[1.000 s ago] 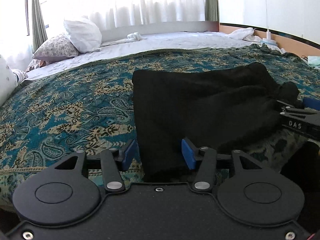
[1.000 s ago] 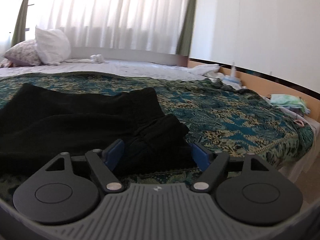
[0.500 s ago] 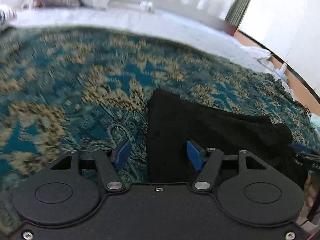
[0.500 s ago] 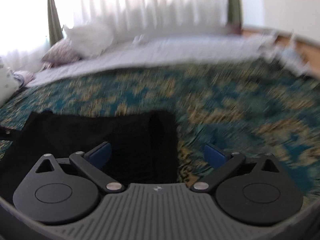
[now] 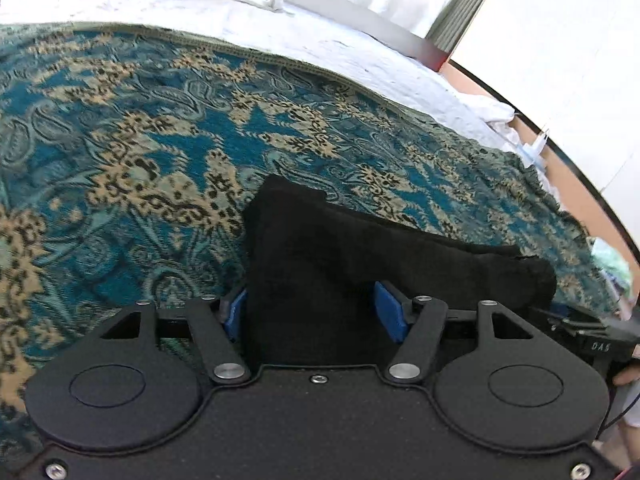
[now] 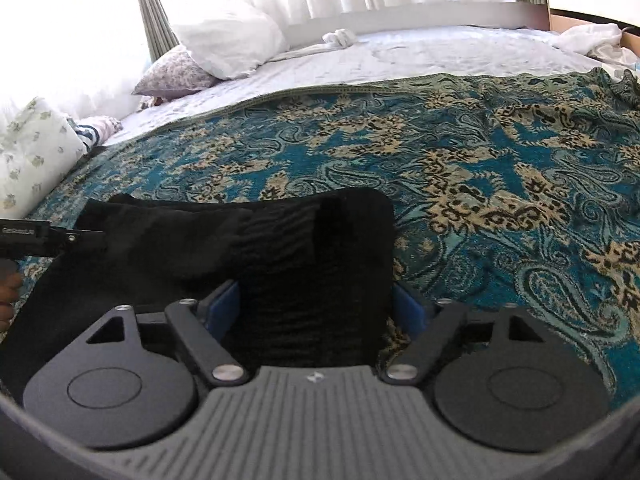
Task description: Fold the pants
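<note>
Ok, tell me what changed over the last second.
Both grippers swung forward over the bed, carrying the near edge of the black pants with them; the left gripper and right gripper now straddle a shorter, doubled bundle. The paisley bedspread and pillows stayed put.

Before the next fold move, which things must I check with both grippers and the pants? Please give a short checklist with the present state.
1. Left gripper has the pants between its fingers: ok, fingers wide apart.
2. Right gripper has pants cloth between its fingers: ok, fingers wide apart.
3. Either grip is closed on the cloth: not ok, both open.
4. Pants lie on the bedspread: ok.
5. Fingers are clear of the bedspread, so only pants get pinched: cannot tell.
6. Path ahead is free: ok, pillows are far off.
</note>
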Tool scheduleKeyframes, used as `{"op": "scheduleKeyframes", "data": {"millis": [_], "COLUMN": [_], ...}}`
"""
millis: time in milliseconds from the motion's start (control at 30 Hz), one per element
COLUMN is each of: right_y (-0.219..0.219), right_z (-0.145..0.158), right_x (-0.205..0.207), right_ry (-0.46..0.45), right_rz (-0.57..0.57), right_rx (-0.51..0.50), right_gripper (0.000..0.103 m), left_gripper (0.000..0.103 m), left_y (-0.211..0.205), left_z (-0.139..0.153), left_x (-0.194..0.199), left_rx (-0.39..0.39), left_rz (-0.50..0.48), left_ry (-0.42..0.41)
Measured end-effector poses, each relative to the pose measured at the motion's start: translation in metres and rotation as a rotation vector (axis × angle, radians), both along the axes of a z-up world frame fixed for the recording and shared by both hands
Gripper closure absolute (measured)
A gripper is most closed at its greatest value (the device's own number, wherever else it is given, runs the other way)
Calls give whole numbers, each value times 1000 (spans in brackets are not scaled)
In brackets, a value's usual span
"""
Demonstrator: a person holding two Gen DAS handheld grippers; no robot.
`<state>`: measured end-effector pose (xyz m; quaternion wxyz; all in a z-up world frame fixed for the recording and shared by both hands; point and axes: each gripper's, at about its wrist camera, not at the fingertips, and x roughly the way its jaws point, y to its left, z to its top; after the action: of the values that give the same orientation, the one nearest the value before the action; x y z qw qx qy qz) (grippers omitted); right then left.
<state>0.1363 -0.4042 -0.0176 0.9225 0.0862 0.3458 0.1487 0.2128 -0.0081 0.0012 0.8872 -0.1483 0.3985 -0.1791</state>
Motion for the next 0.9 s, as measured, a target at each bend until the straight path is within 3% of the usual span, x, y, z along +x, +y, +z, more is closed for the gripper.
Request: {"op": "scheduleKeyframes", "data": {"millis": [67,267,300,333,367,400,433,500,533,667,900], "right_y": [-3,-3,-2,-2,-2,-3,-3,1,5,27,51], "right_z": [0,0,0,0,0,0,1,3,5,14,31], "right_x": [0,1,1,1,1,0,0,-2,-3,-6,34], "right_ry": [-1,-3,-3,-3,-4,-2,5,1,-3,-33,-63], "right_rz": [-3,-13,-15,-20,-25,-27,-46,-67,-73,-120,-159], "right_rx": [31,60,60,65,73,95,124,146,151,108,117], "right_gripper": [28,35,36,39,42,52,56,66,72,78,81], "left_gripper": [34,35,44,59,66,76,83,87,89,90,90], "left_y": [-2,-6,-6,-7,-6,-3,1,2,-1,-10,8], "left_z": [0,-1,-1,0,0,1,2,7,11,26,55], "left_x": [3,5,3,3,3,2,1,-3,-6,-17,25], "left_rx": [-16,7,11,26,41,29,2,-16,9,88,104], "left_rz": [-16,-36,-28,-11,9,24,34,55,61,86,147], "left_ry": [2,-10,-13,-16,-18,-17,-12,-19,-43,-145,-154]}}
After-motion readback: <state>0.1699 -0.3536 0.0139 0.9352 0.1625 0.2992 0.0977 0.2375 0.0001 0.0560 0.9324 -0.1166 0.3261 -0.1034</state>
